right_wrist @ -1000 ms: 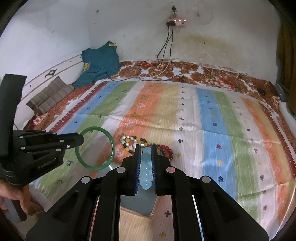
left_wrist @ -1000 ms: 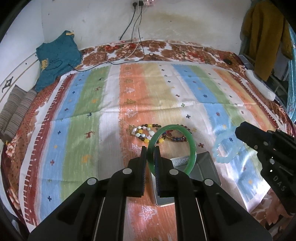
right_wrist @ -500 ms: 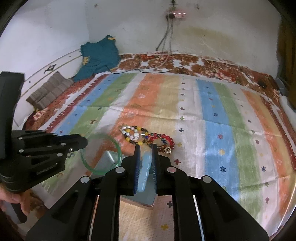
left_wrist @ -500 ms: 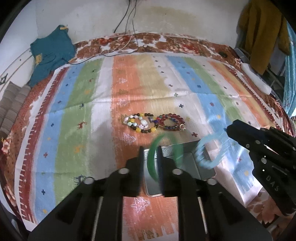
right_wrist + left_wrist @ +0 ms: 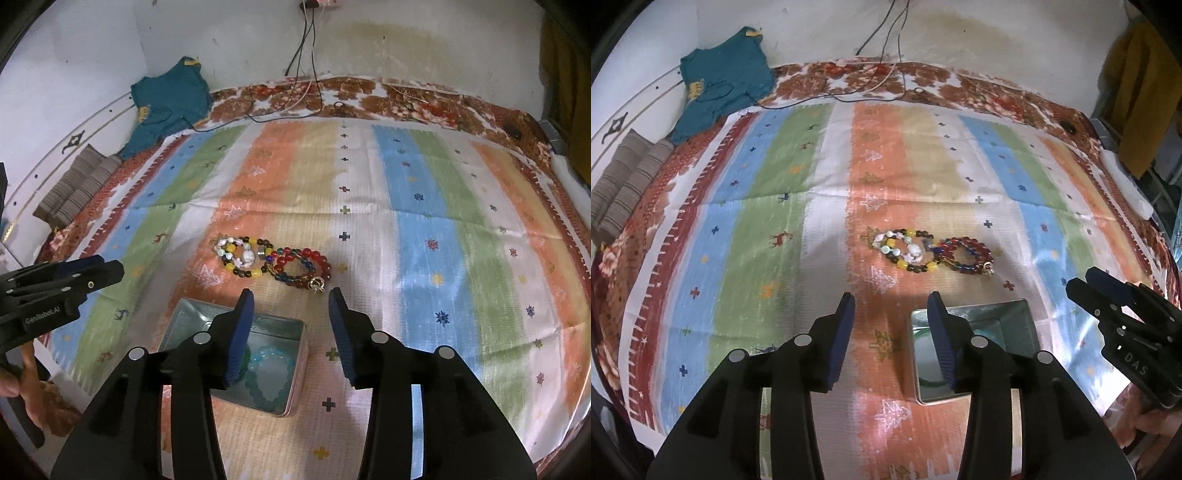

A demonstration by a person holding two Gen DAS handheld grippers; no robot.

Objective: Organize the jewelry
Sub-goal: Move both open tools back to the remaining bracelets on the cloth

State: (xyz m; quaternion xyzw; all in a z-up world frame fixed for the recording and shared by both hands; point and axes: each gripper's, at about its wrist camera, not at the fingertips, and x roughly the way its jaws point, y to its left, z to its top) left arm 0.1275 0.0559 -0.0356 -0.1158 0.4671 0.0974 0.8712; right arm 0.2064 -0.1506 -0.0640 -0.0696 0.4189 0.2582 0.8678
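An open metal tin (image 5: 188,321) (image 5: 1008,321) lies on the striped bedspread. Inside it rests a light blue beaded bracelet (image 5: 271,373), with a green bangle (image 5: 925,380) (image 5: 245,363) beside it, partly hidden by my fingers. Two multicoloured beaded bracelets (image 5: 905,251) (image 5: 301,266) lie on the cloth just beyond the tin. My left gripper (image 5: 891,306) hovers over the tin's left edge, its jaws opening with nothing between them. My right gripper (image 5: 291,302) hangs over the tin's right edge, its jaws opening too and holding nothing.
A teal garment (image 5: 724,85) and striped cushions (image 5: 624,181) lie at the bed's far left. Cables (image 5: 306,74) run down the back wall. A yellow garment (image 5: 1141,92) hangs at the right. A person's hand (image 5: 14,380) holds the left gripper's handle.
Both grippers have opened and moved slightly forward and down. The left has let go of the green bangle and the right of the light blue bracelet; both now lie in the tin.
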